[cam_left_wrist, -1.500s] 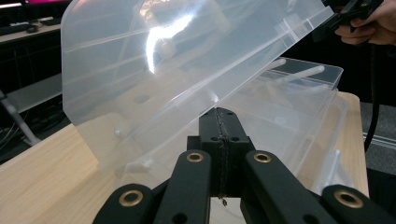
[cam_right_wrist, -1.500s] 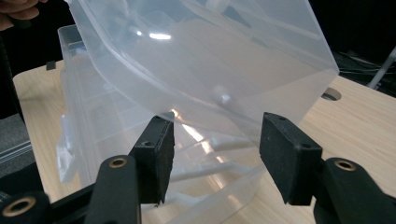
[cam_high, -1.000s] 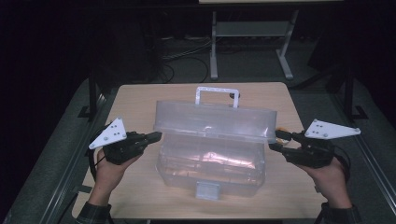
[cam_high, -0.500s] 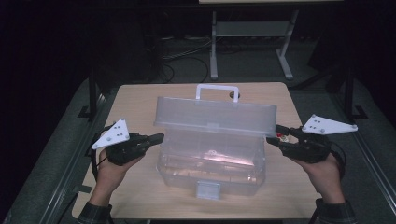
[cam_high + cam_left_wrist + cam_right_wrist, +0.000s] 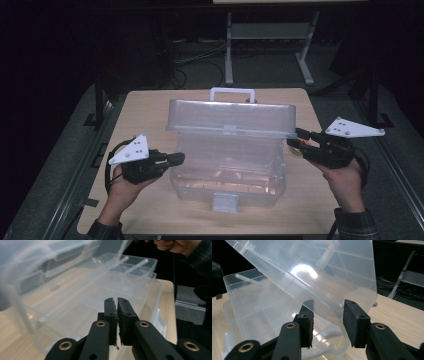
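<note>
Two hand-held grippers flank the clear plastic storage box (image 5: 227, 170) on the table (image 5: 150, 107): left hand-held gripper (image 5: 117, 306) clenched empty, right hand-held gripper (image 5: 328, 316) released astride the raised lid (image 5: 232, 117) edge; light, slippery, flexing; grip the lid rim.

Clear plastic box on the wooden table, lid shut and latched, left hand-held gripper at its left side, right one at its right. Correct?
Not quite: the lid is raised, tilted up off the box, as the high view shows. The rest holds: left hand-held gripper at its left side, right hand-held gripper at its right, on the wooden table.
</note>
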The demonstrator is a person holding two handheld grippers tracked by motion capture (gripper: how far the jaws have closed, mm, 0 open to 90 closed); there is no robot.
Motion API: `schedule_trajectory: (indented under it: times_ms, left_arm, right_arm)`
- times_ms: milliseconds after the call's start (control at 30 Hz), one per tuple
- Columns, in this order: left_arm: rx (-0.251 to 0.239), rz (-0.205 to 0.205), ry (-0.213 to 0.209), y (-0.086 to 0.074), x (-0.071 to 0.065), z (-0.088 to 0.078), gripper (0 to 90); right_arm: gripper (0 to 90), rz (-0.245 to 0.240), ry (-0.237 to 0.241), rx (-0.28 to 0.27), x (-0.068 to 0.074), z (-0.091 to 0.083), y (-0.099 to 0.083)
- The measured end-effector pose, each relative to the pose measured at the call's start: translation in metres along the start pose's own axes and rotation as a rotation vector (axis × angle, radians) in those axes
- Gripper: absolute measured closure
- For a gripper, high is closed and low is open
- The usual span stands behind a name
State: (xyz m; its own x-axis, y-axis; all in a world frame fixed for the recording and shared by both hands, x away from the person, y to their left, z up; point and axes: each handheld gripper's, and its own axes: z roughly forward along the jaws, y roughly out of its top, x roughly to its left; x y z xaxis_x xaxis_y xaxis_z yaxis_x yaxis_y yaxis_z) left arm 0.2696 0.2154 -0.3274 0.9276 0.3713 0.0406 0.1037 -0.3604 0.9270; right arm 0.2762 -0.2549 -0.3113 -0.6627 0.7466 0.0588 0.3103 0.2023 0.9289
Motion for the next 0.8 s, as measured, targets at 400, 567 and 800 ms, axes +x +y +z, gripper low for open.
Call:
schedule_trajectory:
  times_ms: [400,567,800]
  left_arm:
    - [0.088,0.026,-0.109,0.004,-0.021,0.023,64.0]
    - [0.121,0.020,-0.156,0.000,-0.028,0.036,62.4]
    - [0.169,0.017,-0.184,-0.007,-0.032,0.049,61.1]
  right_arm:
    - [61.3,0.017,0.001,-0.004,-0.005,0.003,0.005]
    - [61.3,0.023,0.005,-0.003,-0.006,0.003,0.005]
    - [61.3,0.020,0.008,-0.003,-0.007,0.003,0.006]
